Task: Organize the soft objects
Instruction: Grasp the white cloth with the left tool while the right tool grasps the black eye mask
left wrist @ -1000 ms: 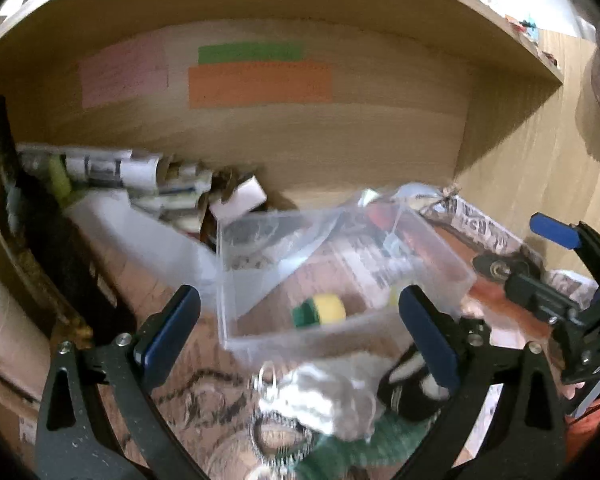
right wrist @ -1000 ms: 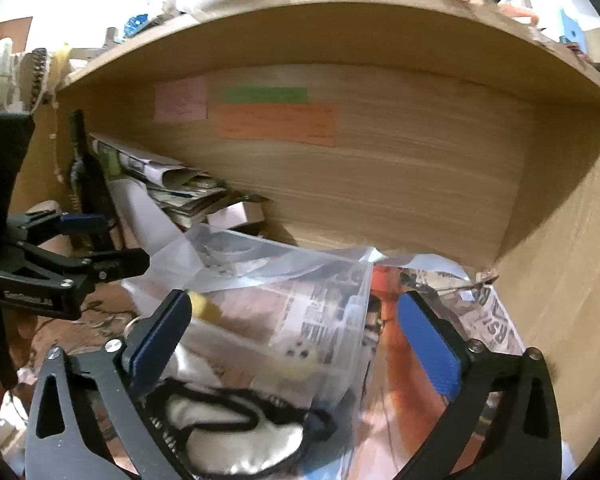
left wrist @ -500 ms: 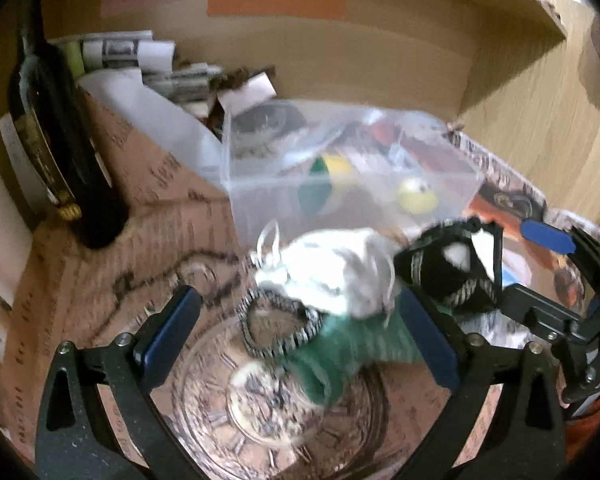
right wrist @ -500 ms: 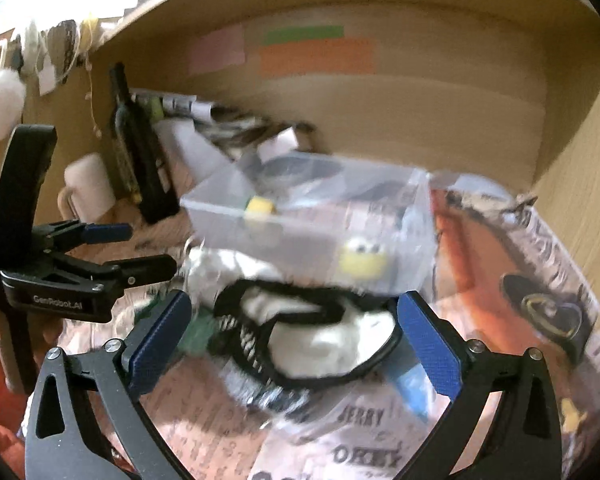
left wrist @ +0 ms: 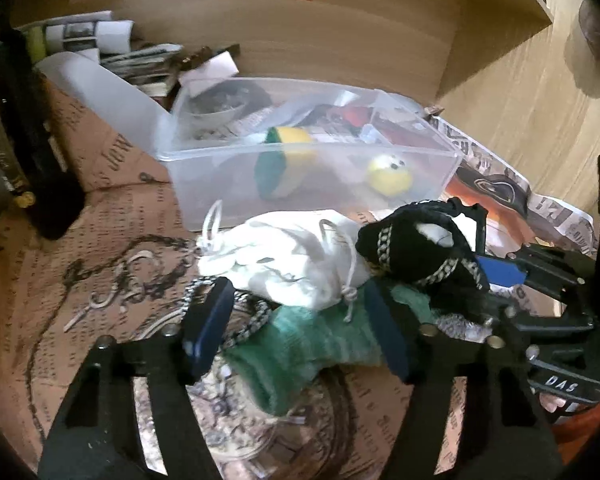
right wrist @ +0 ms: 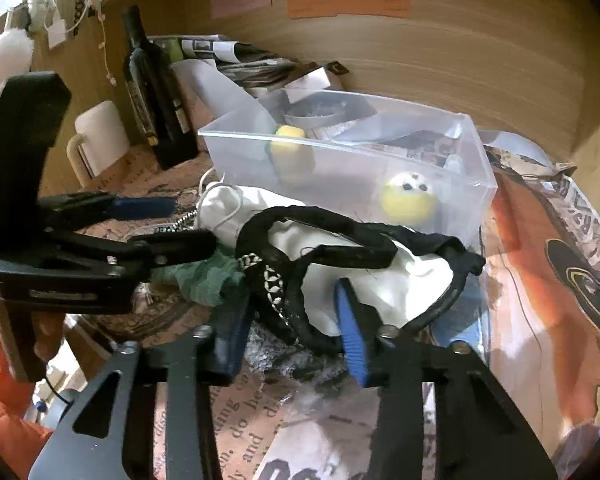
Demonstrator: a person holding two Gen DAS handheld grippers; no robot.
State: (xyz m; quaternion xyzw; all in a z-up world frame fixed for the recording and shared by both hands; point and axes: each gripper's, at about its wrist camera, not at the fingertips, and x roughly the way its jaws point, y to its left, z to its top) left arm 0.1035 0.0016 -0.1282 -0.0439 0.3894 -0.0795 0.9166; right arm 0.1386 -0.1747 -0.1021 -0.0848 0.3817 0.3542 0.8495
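Observation:
A clear plastic bin [left wrist: 432, 184] [right wrist: 482, 184] holds a yellow-green sponge [left wrist: 284, 152] [right wrist: 290, 148] and a yellow plush ball [left wrist: 390, 174] [right wrist: 408, 196]. In front lie a white drawstring pouch [left wrist: 288, 260] [right wrist: 220, 208], a green knit cloth [left wrist: 304, 344] [right wrist: 204, 280] and a black-and-white trimmed cloth [left wrist: 420, 248] [right wrist: 364, 276]. My left gripper [left wrist: 300, 320] has its fingers half closed around the green cloth under the pouch. My right gripper [right wrist: 292, 332] has its fingers narrowed around the black-and-white cloth.
A dark bottle [left wrist: 24, 140] [right wrist: 156, 92] stands at the left, a white mug [right wrist: 96, 140] beside it. Rolled papers [left wrist: 112, 52] and a bowl [left wrist: 216, 104] lie behind the bin. A chain [left wrist: 112, 272] lies on the newspaper-covered shelf floor. Wooden walls close the back and right.
Both grippers have dropped from bin height onto the pile in front of it. Their fingers have closed in from wide open, left around the green cloth, right around the black-and-white cloth.

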